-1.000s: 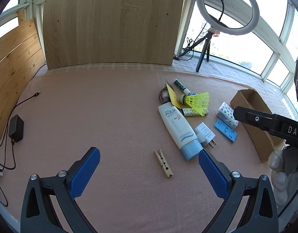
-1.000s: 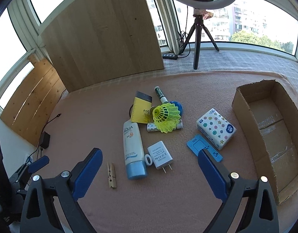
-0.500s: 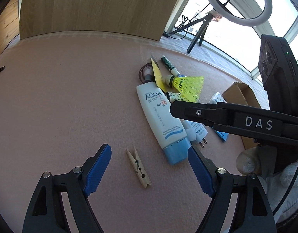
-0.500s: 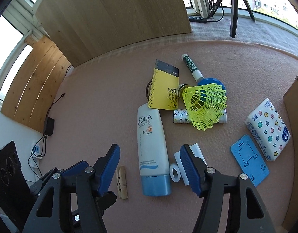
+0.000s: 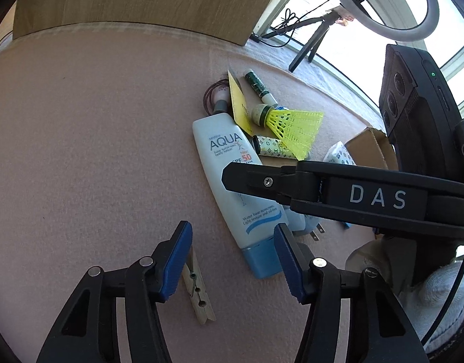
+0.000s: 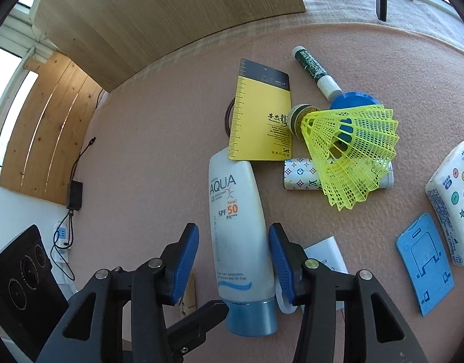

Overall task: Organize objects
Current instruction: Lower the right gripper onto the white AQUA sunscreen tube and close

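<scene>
A white AQUA sunscreen tube (image 6: pixel 236 230) with a blue cap lies on the pink mat. My right gripper (image 6: pixel 233 260) is open and low, one blue pad on each side of the tube, not closed on it. My left gripper (image 5: pixel 232 257) is open; its left pad is over the wooden clothespin (image 5: pixel 197 290) and its right pad is by the tube's cap (image 5: pixel 262 260). The right gripper's black finger (image 5: pixel 292 187) crosses the left wrist view above the tube.
Beyond the tube lie a yellow card (image 6: pixel 259 115), a yellow shuttlecock (image 6: pixel 350 148), a patterned tube (image 6: pixel 301 178), a green tube (image 6: pixel 313 69), a white charger (image 6: pixel 325 257), a blue stand (image 6: pixel 422 260) and a tissue pack (image 6: pixel 455 199). A cardboard box (image 5: pixel 368 151) stands to the right.
Both grippers have moved forward and down toward the objects and narrowed. The right one now straddles the sunscreen tube; the left one has come down over the clothespin.
</scene>
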The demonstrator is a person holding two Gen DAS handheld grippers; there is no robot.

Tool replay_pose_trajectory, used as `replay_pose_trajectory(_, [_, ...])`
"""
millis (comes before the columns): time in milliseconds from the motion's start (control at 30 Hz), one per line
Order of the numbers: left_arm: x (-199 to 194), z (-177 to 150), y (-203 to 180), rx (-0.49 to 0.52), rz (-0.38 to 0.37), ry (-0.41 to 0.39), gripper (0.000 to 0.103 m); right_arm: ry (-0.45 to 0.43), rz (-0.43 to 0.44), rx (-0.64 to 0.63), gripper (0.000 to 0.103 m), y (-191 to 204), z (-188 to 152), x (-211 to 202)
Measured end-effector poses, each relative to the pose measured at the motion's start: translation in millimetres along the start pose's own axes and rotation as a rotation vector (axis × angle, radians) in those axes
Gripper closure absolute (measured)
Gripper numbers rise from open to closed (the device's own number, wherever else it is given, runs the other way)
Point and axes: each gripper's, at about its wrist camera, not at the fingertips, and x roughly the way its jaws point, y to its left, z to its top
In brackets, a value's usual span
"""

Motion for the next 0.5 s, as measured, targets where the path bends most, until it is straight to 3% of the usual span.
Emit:
replay_pose_trajectory(133, [-3, -3, 1, 0.013, 0.004, -0.001, 0.048, 0.028, 0.053, 0.02, 0.069, -1, -1, 6])
replay_pose_trajectory(233, [-6, -5, 3, 0.017, 0.007, 0.001, 0.048, 0.052, 0.107, 0.053, 0.069, -1, -3, 15])
replay_pose_trajectory(367, [-6, -7, 8, 0.012, 0.004, 0.019, 0.044, 0.046, 0.09, 0.021, 0.069, 8, -3, 17])
replay_pose_trajectory(500, [-5, -9, 13, -0.007, -0.012, 0.027, 0.038, 0.04, 0.057, -0.016, 0.056, 13, -2, 14])
